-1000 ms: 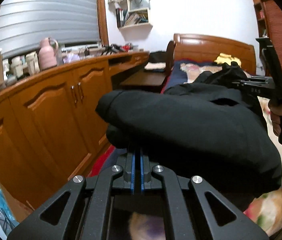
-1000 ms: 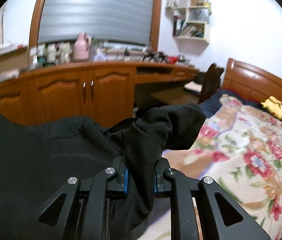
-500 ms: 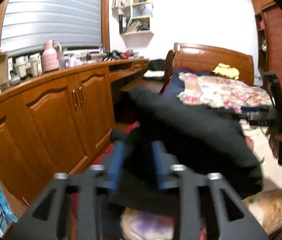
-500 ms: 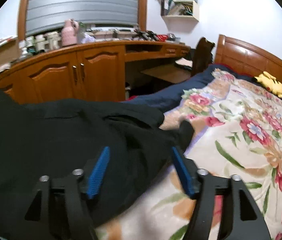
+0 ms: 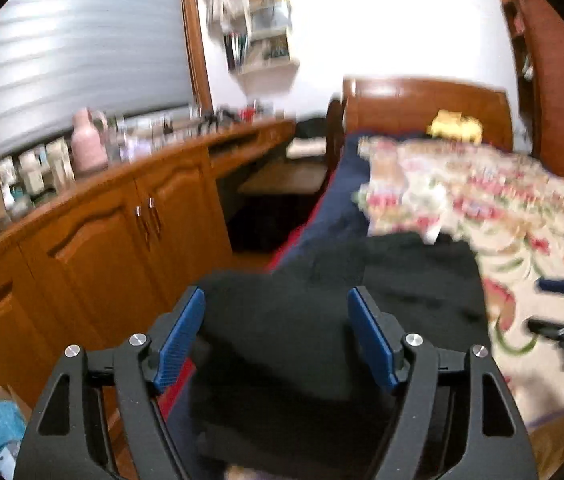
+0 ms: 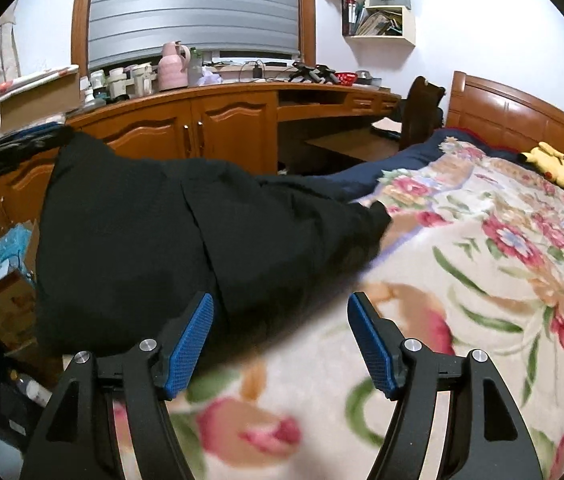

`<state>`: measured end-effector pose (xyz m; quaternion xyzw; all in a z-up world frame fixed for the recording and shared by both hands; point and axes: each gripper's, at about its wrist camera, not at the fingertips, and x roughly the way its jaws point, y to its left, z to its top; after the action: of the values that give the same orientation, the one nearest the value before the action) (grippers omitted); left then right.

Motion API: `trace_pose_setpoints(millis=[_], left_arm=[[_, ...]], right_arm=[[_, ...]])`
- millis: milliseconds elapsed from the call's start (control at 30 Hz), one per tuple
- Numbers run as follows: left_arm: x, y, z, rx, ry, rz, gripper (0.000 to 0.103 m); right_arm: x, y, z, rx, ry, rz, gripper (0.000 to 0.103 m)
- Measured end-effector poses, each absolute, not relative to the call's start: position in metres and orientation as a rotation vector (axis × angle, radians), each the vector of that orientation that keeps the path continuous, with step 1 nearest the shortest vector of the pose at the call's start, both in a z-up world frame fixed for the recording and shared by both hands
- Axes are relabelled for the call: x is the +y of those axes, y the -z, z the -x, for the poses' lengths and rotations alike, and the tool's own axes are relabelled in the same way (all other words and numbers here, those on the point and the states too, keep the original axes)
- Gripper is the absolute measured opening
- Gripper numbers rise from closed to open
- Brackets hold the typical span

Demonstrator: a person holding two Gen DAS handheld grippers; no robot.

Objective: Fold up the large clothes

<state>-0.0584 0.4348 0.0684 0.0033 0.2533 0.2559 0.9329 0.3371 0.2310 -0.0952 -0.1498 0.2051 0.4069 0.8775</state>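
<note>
A large black garment (image 5: 322, 320) lies across the near left edge of the bed on the floral blanket (image 5: 502, 200), its left part draped over the side. My left gripper (image 5: 276, 300) hovers above it, jaws opening, blue pads wide apart and not pressing the cloth. In the right wrist view the garment (image 6: 142, 232) spreads to the left, and my right gripper (image 6: 281, 304) stands open over its right edge and the blanket (image 6: 482, 280). The right gripper (image 5: 562, 308) also shows blurred at the right edge of the left wrist view.
Wooden cabinets (image 6: 222, 120) with a cluttered top run along the left of the bed. A cardboard box with a blue bag (image 6: 10, 256) sits on the floor. A yellow plush toy (image 6: 554, 162) lies near the wooden headboard (image 6: 502, 112). A chair (image 6: 422, 108) stands at the desk.
Both grippers were shut on the black garment and have let it go. The garment has dropped flat onto the bed. Both grippers have drawn back from it.
</note>
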Motion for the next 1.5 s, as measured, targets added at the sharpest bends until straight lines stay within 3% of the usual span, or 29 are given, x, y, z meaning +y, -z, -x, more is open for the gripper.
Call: trace_pose_setpoints(millis=[300, 733, 800, 867, 967, 1300, 1500], left_arm=[[0.461, -0.017, 0.069, 0.651, -0.585, 0.075, 0.075], [0.416, -0.053, 0.094, 0.599, -0.530, 0.061, 0.075], [0.407, -0.057, 0.097, 0.590, -0.514, 0.075, 0.082], [0.399, -0.060, 0.099, 0.585, -0.503, 0.073, 0.083], [0.379, -0.062, 0.101, 0.564, -0.501, 0.051, 0.103], [0.333, -0.069, 0.106, 0.495, -0.481, 0.046, 0.103], [0.292, -0.060, 0.091, 0.494, -0.414, 0.066, 0.103]], right_arm=[[0.190, 0.096, -0.304, 0.399, -0.865, 0.293, 0.072], [0.140, 0.097, -0.267, 0.405, -0.821, 0.254, 0.072], [0.138, 0.095, -0.264, 0.400, -0.812, 0.253, 0.072], [0.133, 0.097, -0.259, 0.397, -0.811, 0.244, 0.072], [0.127, 0.099, -0.253, 0.389, -0.812, 0.233, 0.072], [0.110, 0.110, -0.241, 0.405, -0.827, 0.207, 0.073], [0.089, 0.113, -0.240, 0.411, -0.810, 0.187, 0.087]])
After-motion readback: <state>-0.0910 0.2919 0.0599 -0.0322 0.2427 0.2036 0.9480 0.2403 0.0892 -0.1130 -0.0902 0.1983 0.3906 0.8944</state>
